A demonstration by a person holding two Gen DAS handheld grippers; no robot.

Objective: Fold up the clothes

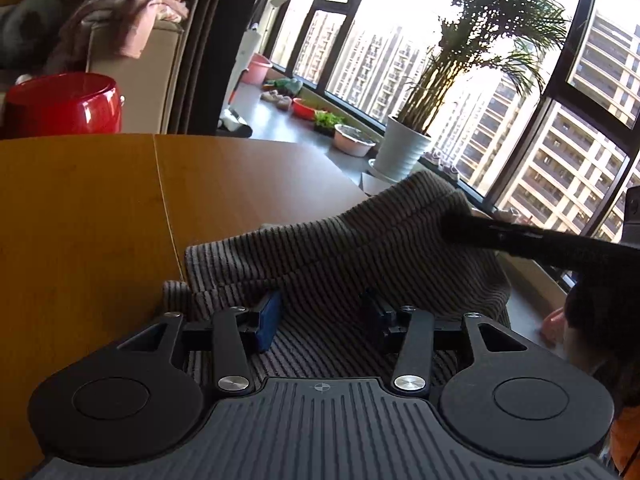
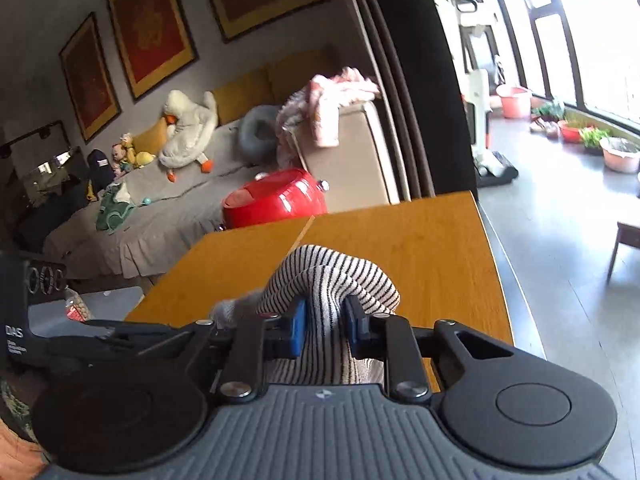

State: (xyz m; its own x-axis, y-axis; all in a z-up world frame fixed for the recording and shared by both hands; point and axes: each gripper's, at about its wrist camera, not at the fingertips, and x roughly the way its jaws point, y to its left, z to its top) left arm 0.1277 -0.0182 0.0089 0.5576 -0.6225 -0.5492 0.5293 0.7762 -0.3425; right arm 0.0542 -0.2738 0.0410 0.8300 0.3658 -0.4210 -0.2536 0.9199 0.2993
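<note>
- Striped garment: lies on the wooden table, bunched near the table's window-side edge; part of it is raised into a hump, with the rest spread flat toward the near edge.
- Left gripper: the fingers are part-spread with a flat run of the striped cloth lying between the blue pads. Whether the pads press on the cloth cannot be told; the fabric partly covers both fingertips.
- Right gripper: the fingers are drawn close and pinch a gathered fold of the striped garment between the blue pads. The cloth bulges out above and beyond the pads.
- From the left wrist view, a dark finger of the right gripper reaches into the raised hump of the garment from the right.
- Table: one seam runs across its top; the far corner is bare.
- Surroundings: a red bucket stands beyond the far edge of the table, before a sofa; a potted palm stands by the windows.
</note>
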